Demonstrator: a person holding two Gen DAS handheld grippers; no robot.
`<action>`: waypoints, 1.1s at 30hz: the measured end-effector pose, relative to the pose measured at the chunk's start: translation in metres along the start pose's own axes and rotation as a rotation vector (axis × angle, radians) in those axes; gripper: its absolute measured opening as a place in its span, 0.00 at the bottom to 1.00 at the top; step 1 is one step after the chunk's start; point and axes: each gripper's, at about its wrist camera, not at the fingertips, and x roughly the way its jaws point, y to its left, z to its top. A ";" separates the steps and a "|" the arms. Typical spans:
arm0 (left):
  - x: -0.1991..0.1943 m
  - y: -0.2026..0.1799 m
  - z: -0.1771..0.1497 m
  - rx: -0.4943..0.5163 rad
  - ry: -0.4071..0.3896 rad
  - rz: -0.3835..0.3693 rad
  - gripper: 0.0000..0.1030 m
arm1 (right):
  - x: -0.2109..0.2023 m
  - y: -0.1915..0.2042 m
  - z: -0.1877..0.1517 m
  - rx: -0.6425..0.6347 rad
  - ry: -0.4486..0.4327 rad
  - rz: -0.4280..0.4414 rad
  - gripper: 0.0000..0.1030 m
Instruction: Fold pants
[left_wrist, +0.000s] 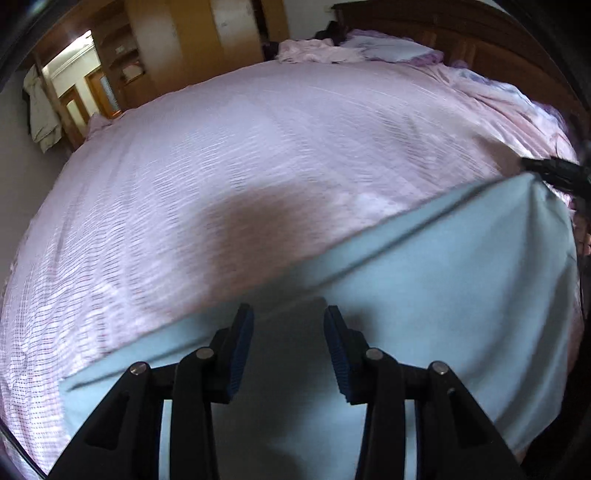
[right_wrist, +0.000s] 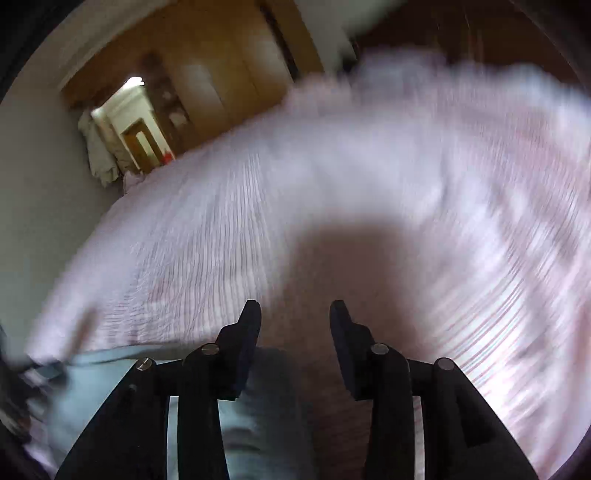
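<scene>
Beneath the open left tool (left_wrist: 289, 314) lie pale blue pants (left_wrist: 424, 295).

Black tongs (left_wrist: 288, 314), blue ribbed pads (left_wrist: 242, 354), silver pins.

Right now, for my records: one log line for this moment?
pants flat on bed | left gripper open over pants | right gripper open, empty

right view smeared by blur; pants (left_wrist: 443, 277) cut off below.
</scene>
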 end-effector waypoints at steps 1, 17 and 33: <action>-0.001 0.014 -0.003 0.002 -0.012 -0.019 0.41 | -0.010 0.010 0.004 -0.039 -0.045 0.032 0.43; 0.007 0.060 -0.021 0.154 0.076 -0.384 0.38 | 0.083 0.306 -0.079 -1.182 0.539 0.540 0.44; 0.022 0.031 0.005 0.243 0.100 -0.220 0.06 | 0.055 0.298 -0.069 -1.178 0.470 0.521 0.00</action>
